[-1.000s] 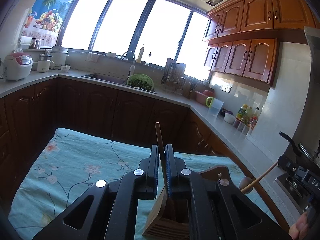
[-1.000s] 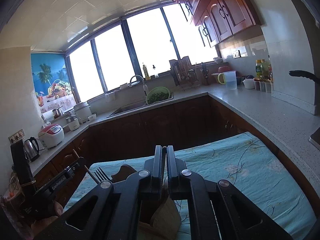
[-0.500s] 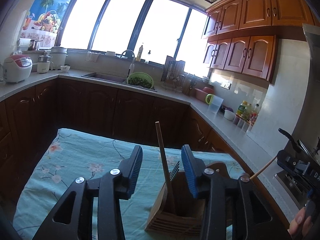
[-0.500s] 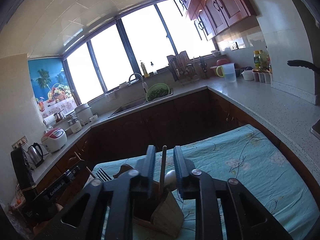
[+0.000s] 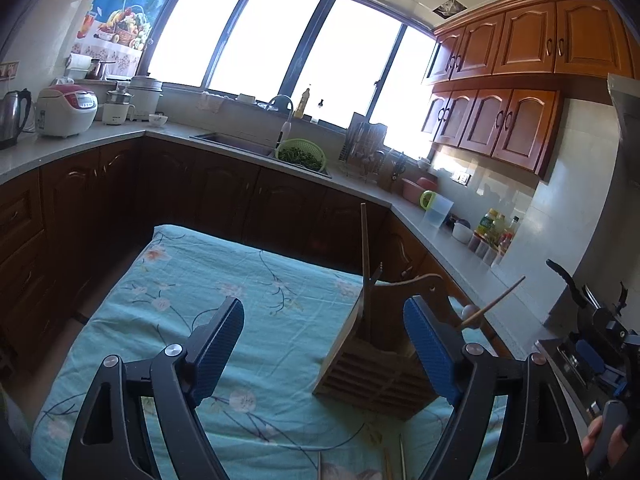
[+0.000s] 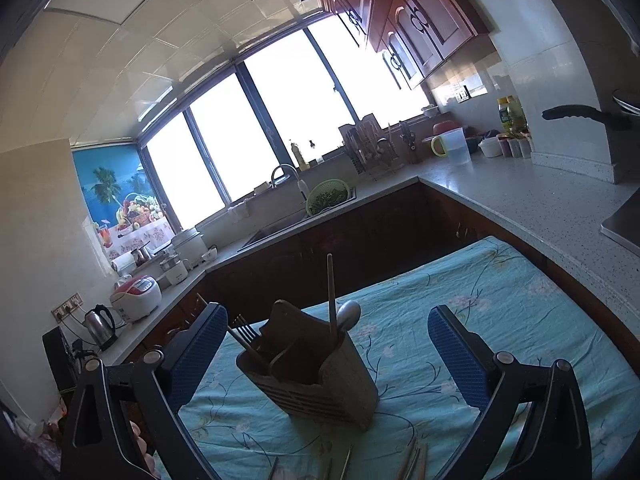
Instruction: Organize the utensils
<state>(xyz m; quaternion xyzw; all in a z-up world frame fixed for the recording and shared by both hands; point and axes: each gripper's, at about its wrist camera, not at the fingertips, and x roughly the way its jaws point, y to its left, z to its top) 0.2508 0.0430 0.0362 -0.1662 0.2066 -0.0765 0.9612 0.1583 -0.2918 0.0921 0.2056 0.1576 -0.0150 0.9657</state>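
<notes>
Floral tablecloth (image 6: 500, 304), slatted wooden caddy (image 6: 320, 384)

Home kitchen. U-shaped grey stone surface (image 5: 224, 136) w/ dark wood base cabinets, reddish wall cabinets (image 5: 520, 52) above. Sink (image 5: 236, 142) & tap under big window; green colander (image 5: 302, 154) of veg beside it, dish rack (image 5: 366, 148), rice cooker (image 5: 66, 110), kettle (image 5: 14, 116), oil & condiment bottles (image 5: 494, 228) near the stove.
</notes>
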